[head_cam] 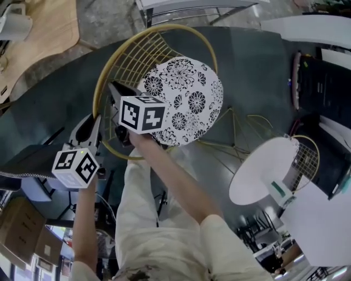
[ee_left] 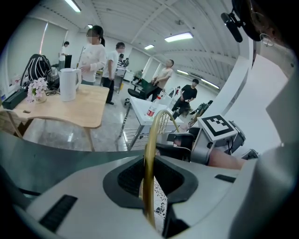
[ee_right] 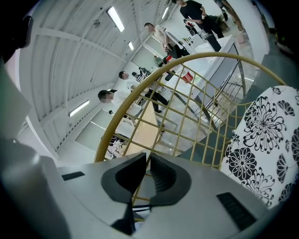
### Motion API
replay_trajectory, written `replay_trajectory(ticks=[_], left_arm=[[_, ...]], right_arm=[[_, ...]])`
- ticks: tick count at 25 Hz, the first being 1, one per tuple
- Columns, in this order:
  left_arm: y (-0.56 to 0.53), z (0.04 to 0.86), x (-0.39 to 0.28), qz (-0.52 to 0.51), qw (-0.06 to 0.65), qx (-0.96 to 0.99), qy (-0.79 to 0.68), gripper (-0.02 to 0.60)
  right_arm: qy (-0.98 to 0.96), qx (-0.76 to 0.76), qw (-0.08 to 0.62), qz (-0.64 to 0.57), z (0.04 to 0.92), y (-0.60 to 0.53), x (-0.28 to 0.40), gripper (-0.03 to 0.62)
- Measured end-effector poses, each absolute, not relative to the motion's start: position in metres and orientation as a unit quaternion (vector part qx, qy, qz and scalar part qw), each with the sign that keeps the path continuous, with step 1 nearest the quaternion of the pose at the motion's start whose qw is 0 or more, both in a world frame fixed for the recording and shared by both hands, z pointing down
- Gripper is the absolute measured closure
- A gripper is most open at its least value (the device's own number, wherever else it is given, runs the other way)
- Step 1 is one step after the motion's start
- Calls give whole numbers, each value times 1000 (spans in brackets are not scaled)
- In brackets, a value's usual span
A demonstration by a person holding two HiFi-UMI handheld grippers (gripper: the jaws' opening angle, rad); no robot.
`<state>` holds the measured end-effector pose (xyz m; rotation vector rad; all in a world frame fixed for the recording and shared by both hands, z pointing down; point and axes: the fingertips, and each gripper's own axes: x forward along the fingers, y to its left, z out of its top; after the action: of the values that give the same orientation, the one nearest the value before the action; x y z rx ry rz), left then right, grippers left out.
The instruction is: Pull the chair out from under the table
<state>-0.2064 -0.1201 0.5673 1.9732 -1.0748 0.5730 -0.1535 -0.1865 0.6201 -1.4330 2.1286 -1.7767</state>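
Note:
The chair has a gold wire back (head_cam: 137, 52) and a round white seat cushion with black flowers (head_cam: 186, 99). In the head view both grippers reach to its left side. My left gripper (head_cam: 94, 125) is shut on the thick gold rim (ee_left: 148, 154), which runs upright between its dark pads (ee_left: 128, 177). My right gripper (head_cam: 115, 88) sits higher on the back, shut on a thin wire of the gold grid (ee_right: 187, 112); its pads (ee_right: 163, 175) nearly meet around the wire. In the right gripper view the cushion (ee_right: 266, 140) lies at the right.
A round white table (head_cam: 263, 170) stands to the right with another gold wire frame (head_cam: 307, 159) beside it. A wooden table (head_cam: 38, 33) is at the far left, a white metal-legged table (head_cam: 197, 6) behind the chair. Cardboard boxes (head_cam: 22, 230) sit near left. Several people (ee_left: 96, 56) stand far off.

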Motion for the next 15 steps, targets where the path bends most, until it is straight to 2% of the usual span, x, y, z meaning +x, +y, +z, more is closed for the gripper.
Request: replay_trajectory(ticks=[15], left_arm=[[-123, 567, -211, 233, 397, 778, -428, 510]], right_arm=[[677, -465, 10, -570, 617, -192, -156, 563]])
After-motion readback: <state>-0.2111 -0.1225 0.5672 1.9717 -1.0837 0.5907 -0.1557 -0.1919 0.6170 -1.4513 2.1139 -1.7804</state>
